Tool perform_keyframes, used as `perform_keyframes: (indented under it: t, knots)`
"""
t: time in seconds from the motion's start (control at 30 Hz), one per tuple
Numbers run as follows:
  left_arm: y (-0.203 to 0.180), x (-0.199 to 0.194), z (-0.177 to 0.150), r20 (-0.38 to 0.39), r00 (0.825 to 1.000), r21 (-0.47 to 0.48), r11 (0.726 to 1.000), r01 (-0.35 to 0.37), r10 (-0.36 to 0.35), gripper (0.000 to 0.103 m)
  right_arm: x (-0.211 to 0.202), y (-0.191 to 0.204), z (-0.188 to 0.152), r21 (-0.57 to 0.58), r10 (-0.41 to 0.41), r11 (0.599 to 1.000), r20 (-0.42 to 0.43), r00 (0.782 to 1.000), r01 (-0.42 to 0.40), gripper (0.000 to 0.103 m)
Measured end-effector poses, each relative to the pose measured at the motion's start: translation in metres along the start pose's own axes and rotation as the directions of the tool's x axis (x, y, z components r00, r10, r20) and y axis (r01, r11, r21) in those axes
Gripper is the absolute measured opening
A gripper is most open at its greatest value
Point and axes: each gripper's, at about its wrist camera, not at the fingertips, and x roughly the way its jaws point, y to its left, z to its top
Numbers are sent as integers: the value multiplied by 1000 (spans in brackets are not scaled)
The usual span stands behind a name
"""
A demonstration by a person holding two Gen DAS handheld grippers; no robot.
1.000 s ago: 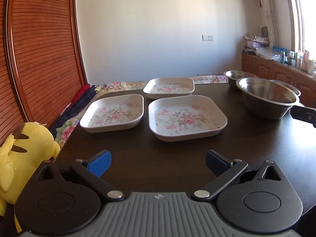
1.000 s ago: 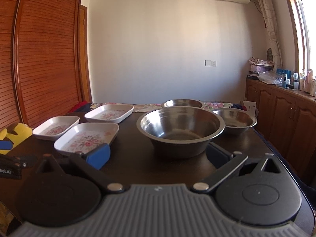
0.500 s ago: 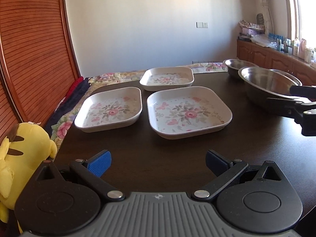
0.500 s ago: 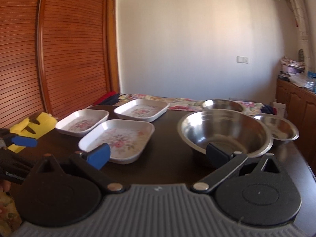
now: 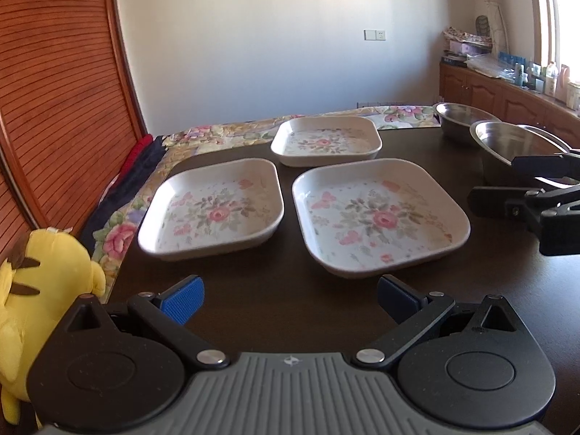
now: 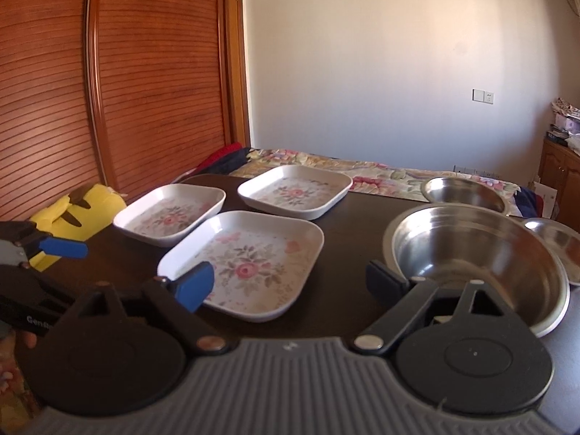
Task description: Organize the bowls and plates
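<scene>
Left wrist view: left gripper (image 5: 290,299) low over the dark table (image 5: 290,297), fingers spread wide, holding nothing. Large flowered plate (image 5: 378,215) just ahead; second plate (image 5: 214,204) just beside it on its left, third plate (image 5: 326,139) behind it. Steel bowls (image 5: 507,145) right of the large plate. Yellow plush toy (image 5: 40,290) off the table's left edge.

Right wrist view: right gripper (image 6: 290,282) fingers wide apart, nothing held. Left fingertip overlaps the large plate's (image 6: 250,261) near corner; contact unclear. Right fingertip sits at the big steel bowl's (image 6: 478,261) near rim. Two smaller bowls (image 6: 467,190) behind the big one.
</scene>
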Motion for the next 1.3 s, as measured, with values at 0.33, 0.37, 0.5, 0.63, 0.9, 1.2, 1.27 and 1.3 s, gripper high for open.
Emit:
perform_keyframes:
  t: [0.33,0.37,0.5,0.63,0.9,1.2,1.27,1.3]
  knots:
    - [15,21,12,3,996,-22,996,85,-85,82,25,0,8,-3,37,999,-65,997,-38,81]
    - [15,24,12,2,996,-25,996,89,-89,80,27,0,8,-4,42,999,-74,996,-43,80]
    - [16,32,14,-8,994,-41,993,113,-113,65,36,0,7,-7,51,999,-103,993,-52,72]
    - [17,39,15,-16,991,-58,990,129,-130,54,43,-3,6,15,60,998,-122,991,-59,67]
    - [16,50,18,-28,987,-72,985,157,-160,40,53,-7,4,36,60,998,-154,986,-55,54]
    - [14,56,19,-32,983,-96,979,178,-182,30,63,-11,1,62,64,997,-189,980,-53,41]
    - [14,55,19,-31,981,-99,977,190,-194,24,65,-12,0,73,70,996,-195,978,-57,38]
    - [14,56,20,-30,980,-101,976,195,-199,20,65,-12,-1,72,69,996,-196,978,-56,36]
